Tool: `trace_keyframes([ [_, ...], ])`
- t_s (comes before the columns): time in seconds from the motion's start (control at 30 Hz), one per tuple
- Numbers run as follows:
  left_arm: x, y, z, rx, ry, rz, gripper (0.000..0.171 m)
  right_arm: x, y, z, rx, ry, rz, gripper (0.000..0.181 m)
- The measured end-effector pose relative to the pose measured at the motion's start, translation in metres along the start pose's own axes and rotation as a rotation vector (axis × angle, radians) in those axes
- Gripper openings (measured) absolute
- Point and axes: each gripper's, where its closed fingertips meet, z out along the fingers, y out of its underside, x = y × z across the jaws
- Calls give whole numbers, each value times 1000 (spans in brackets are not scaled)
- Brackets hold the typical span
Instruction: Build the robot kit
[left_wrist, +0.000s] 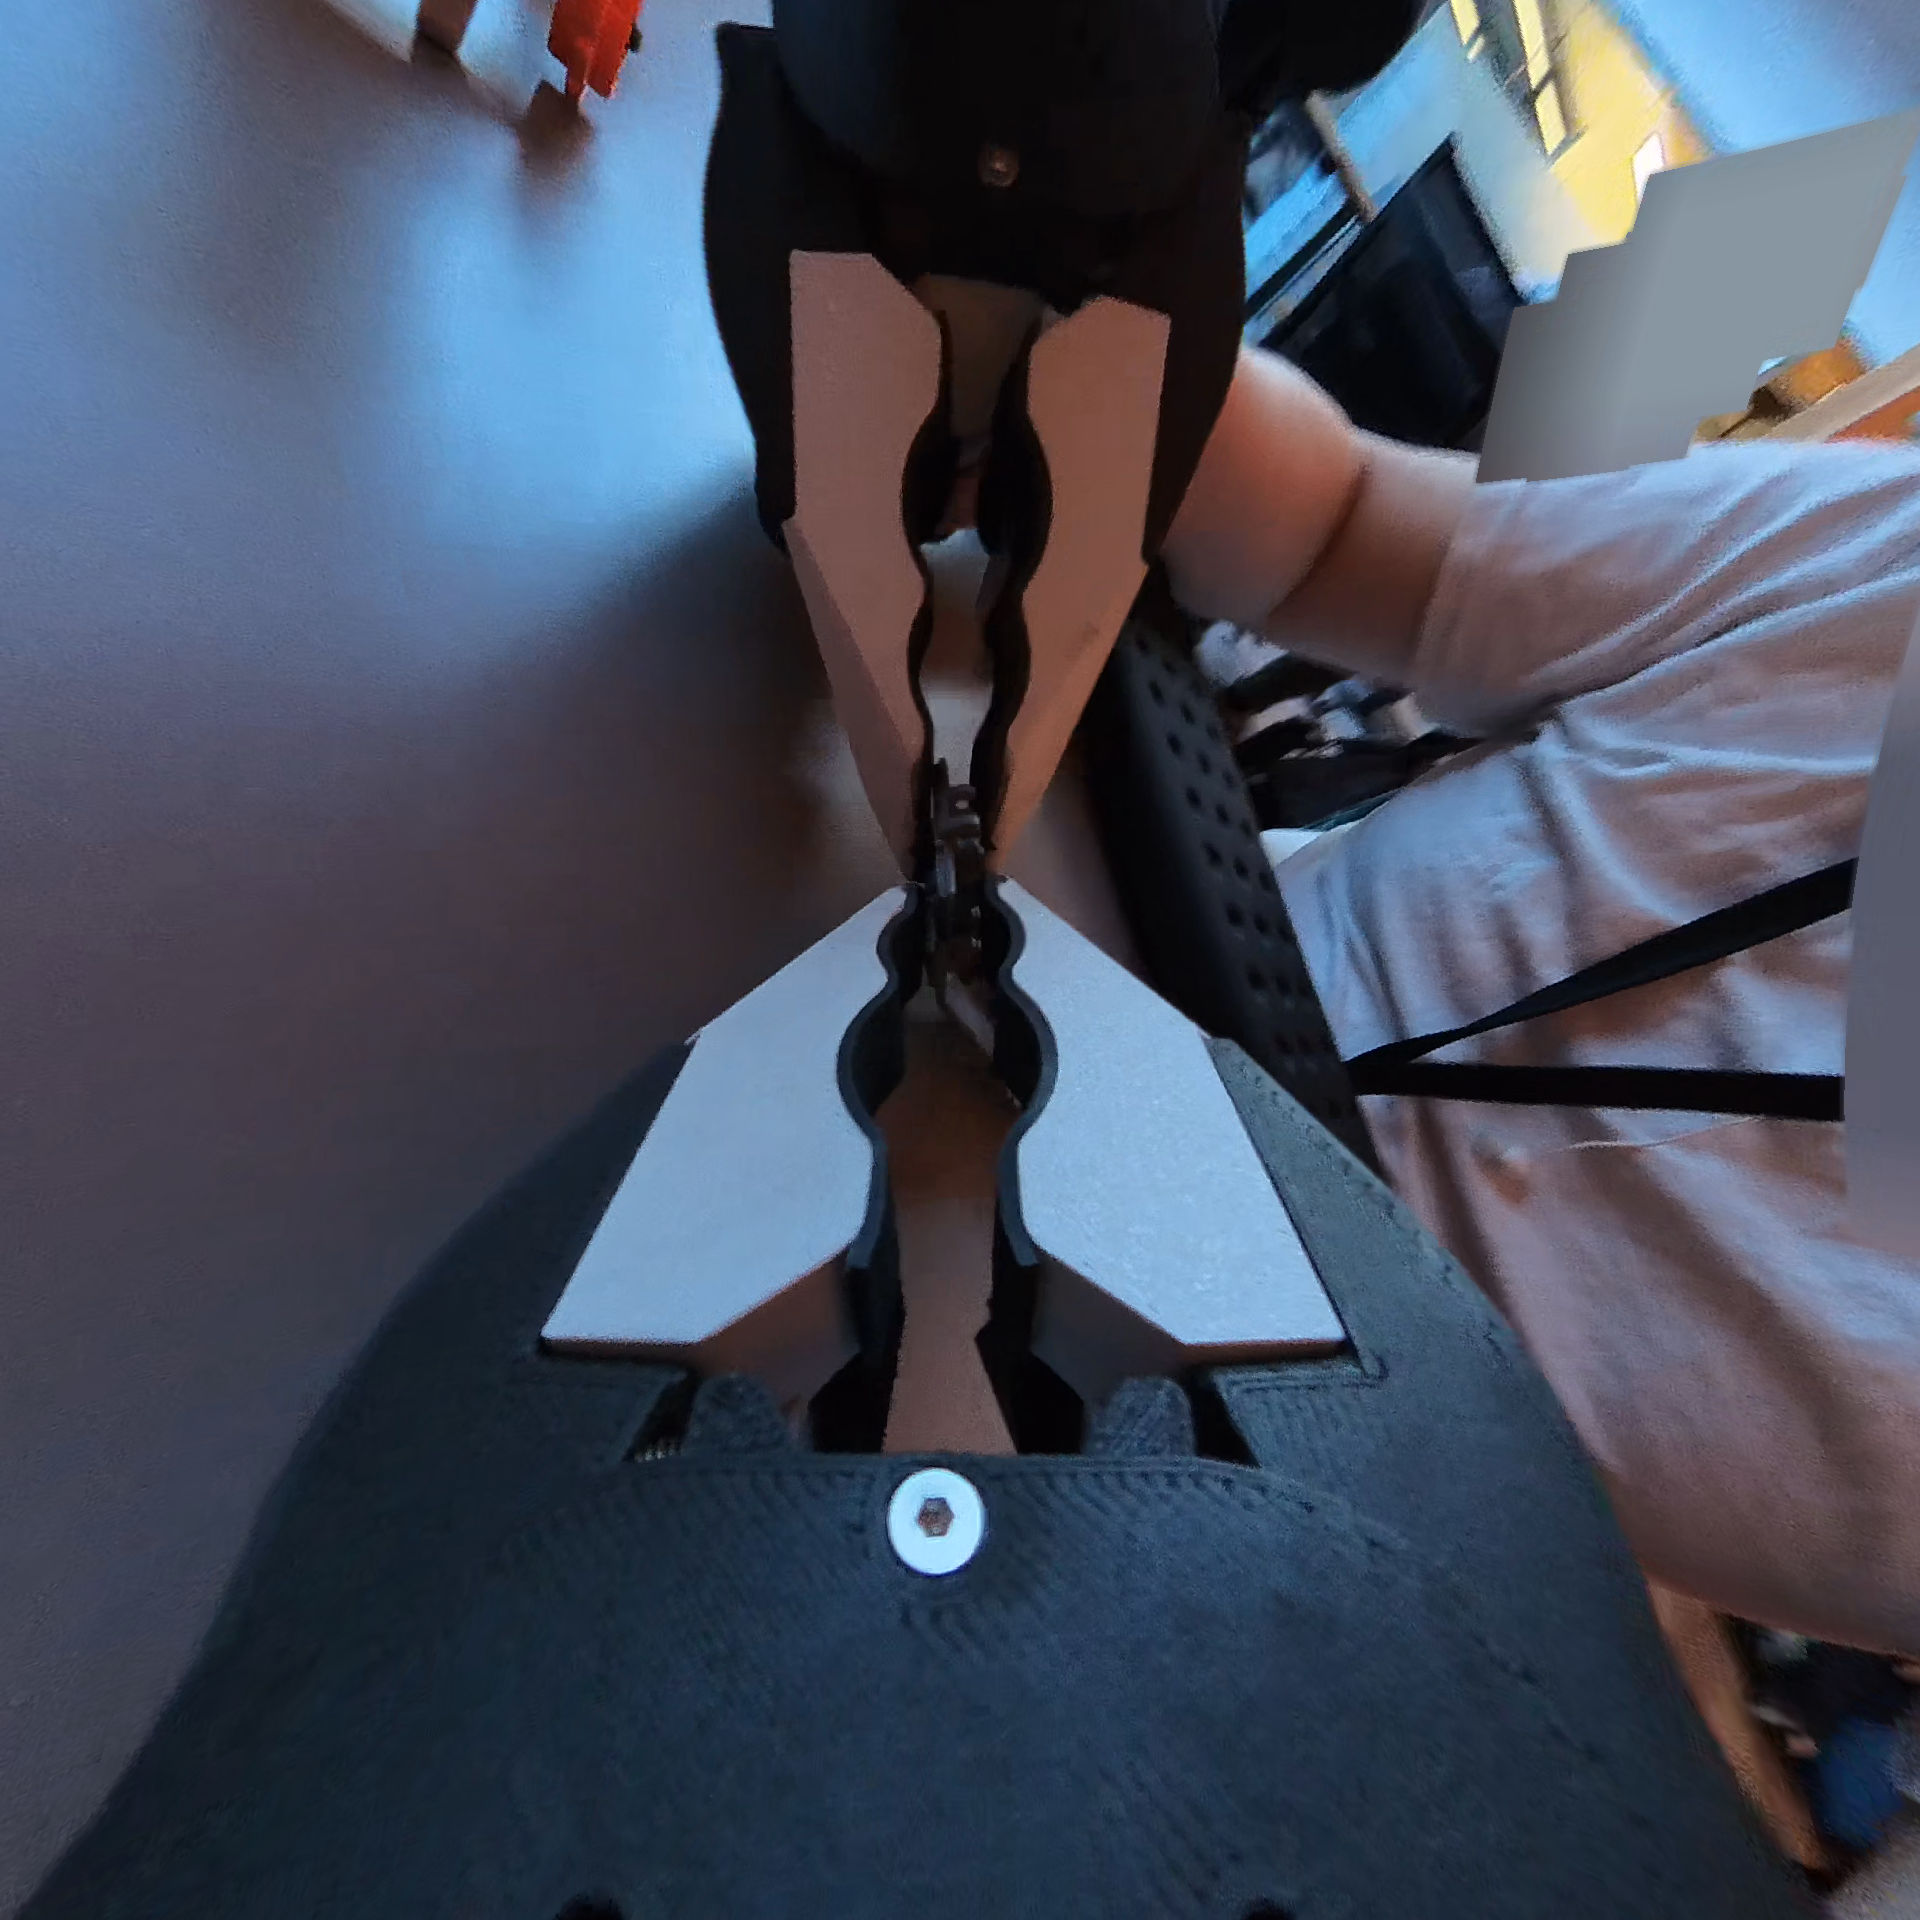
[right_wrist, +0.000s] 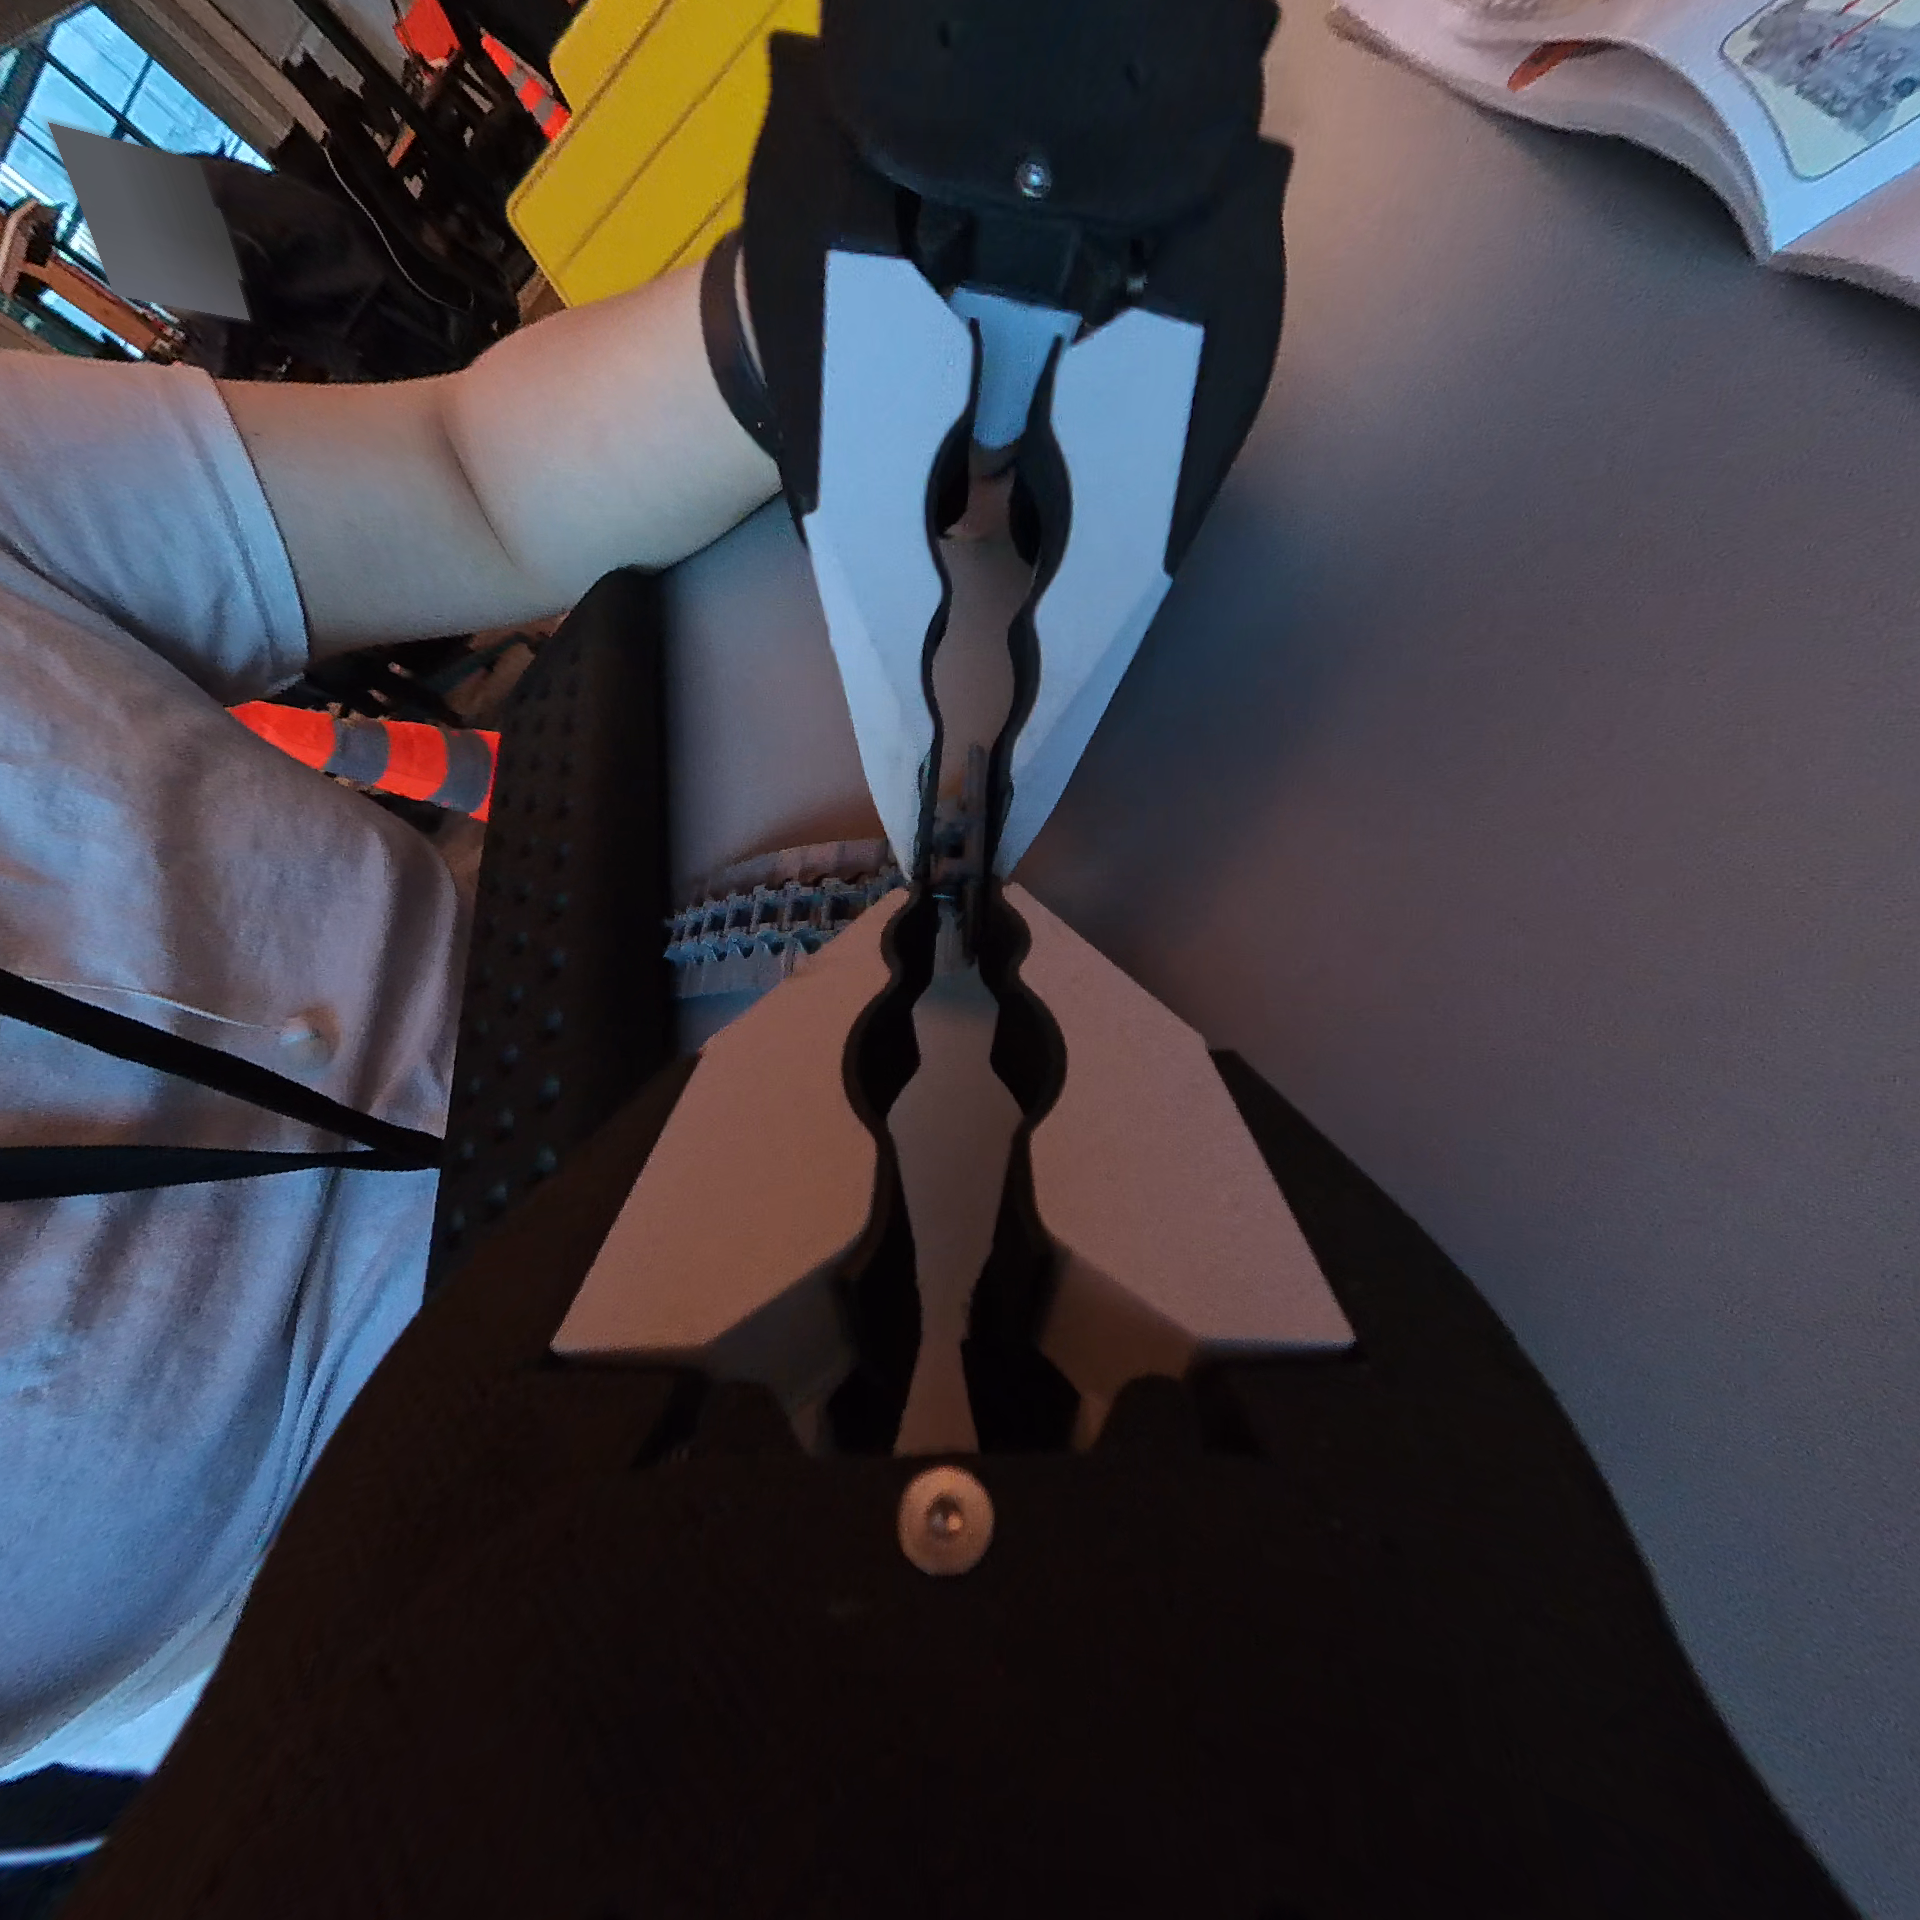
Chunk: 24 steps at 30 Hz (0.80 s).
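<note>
A small black part (left_wrist: 951, 883), thin, toothed and blurred at its edges, is pinched between 2 claws that meet tip to tip above the grey matte table (left_wrist: 364, 727). The left claw (left_wrist: 954, 914) is pressed onto its near end; the right claw (right_wrist: 951, 914) grips the other end, so each view shows the opposite claw coming down from the top. Every claw has 2 pale, flat, wedge-shaped fingers (left_wrist: 748, 1174) lined with wavy black rubber, set in a ribbed black printed body with 1 round screw (left_wrist: 935, 1524). Left of the right claw's tips lies 1 grey strip of linked, toothed segments (right_wrist: 769, 925) on the table, beside a black perforated panel (right_wrist: 540, 935). A person's forearm (right_wrist: 540, 468) and pale shirt lie further out.
</note>
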Motion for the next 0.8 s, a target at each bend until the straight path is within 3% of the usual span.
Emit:
trace_keyframes([
  [0.17,2,-7,-1,54,70,-91,17,3,-4,-5,24,43,-17,7],
  [0.33,-4,-4,1,35,28,-112,10,5,0,-3,6,61,-39,7],
  [0.8,2,-4,2,25,8,-15,8,-2,-11,-11,107,-83,45,10],
])
